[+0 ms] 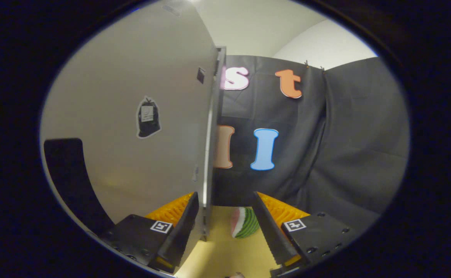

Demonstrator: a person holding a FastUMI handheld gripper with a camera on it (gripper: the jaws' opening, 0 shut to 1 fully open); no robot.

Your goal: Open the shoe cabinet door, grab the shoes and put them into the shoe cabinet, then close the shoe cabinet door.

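Observation:
The shoe cabinet door (132,69) is a pale flat panel that stands swung out, and I see it nearly edge-on. Its thin free edge (210,154) runs upright between my fingers, close to the left finger (184,227) and well apart from the right finger (268,227). My gripper (224,195) is open around that edge, and I cannot tell whether the left finger touches the panel. A dark bag-shaped sticker (148,117) sits on the door face.
A watermelon-slice toy (244,223) lies on the yellow surface (217,255) just ahead of the right finger. A dark curved shape (70,177) shows low on the door's left side. Black cloth (345,146) hangs beyond the door.

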